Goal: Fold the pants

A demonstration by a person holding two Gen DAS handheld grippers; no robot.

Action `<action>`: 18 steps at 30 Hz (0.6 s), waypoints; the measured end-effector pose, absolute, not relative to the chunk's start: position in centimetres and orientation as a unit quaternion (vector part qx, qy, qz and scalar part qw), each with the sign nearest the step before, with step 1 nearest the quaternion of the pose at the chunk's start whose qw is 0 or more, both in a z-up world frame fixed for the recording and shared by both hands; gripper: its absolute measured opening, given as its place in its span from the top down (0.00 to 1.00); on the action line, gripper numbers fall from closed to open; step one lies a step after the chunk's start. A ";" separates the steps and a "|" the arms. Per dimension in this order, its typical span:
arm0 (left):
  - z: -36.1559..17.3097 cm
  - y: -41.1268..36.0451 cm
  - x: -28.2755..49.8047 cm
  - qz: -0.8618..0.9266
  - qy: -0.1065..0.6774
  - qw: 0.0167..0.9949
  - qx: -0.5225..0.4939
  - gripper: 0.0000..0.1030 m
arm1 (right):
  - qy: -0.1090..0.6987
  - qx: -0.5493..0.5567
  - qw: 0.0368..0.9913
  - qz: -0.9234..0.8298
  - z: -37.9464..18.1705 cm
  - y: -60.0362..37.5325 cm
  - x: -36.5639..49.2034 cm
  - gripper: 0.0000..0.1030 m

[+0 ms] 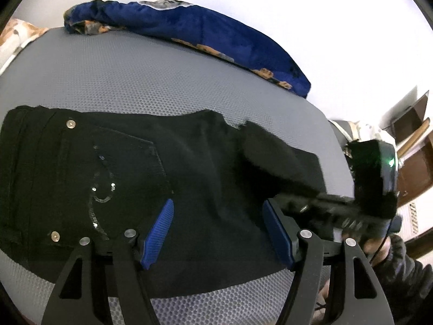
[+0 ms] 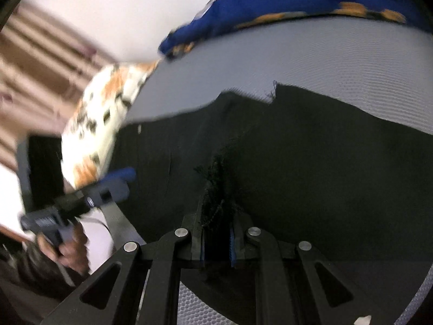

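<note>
Black pants [image 1: 108, 168] lie flat on a grey mesh mattress [image 1: 162, 81], waistband at the left, a sequinned back pocket facing up. My left gripper [image 1: 219, 227] hovers open over the seat of the pants, with nothing between its blue pads [image 1: 159, 230]. From the right, my right gripper [image 1: 297, 204] carries the frayed leg end [image 1: 281, 157] over the pants. In the right wrist view the right gripper [image 2: 217, 233] is shut on that frayed hem [image 2: 216, 189], which bunches up between its fingers. The left gripper [image 2: 124, 182] shows at the left, held by a hand [image 2: 67, 246].
A blue blanket with orange patches [image 1: 189, 29] lies along the mattress's far edge. A white and orange patterned cloth [image 2: 105, 113] sits at the mattress's end. Brown wooden furniture [image 1: 414, 162] stands beyond the right edge, and a white wall rises behind.
</note>
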State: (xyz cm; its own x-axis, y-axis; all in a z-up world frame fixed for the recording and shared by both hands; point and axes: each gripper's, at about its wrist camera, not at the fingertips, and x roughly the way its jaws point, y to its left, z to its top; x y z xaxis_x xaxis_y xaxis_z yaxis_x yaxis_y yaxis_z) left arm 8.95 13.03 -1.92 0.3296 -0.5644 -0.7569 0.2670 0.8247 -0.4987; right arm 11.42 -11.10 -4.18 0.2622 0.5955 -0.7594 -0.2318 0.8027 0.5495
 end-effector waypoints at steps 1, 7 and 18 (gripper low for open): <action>-2.0 13.0 9.0 -0.265 0.520 0.799 -0.147 0.33 | 0.552 0.155 0.774 0.270 -4.5 -10.2 11.2 0.88; -2.4 12.1 9.3 -0.304 0.531 0.773 -0.167 0.33 | 0.577 0.102 0.763 0.272 -6.4 -7.2 10.1 0.82; -4.5 10.3 9.5 -0.346 0.580 0.709 -0.204 0.33 | 0.582 0.057 0.768 0.261 -3.9 -9.4 4.8 0.52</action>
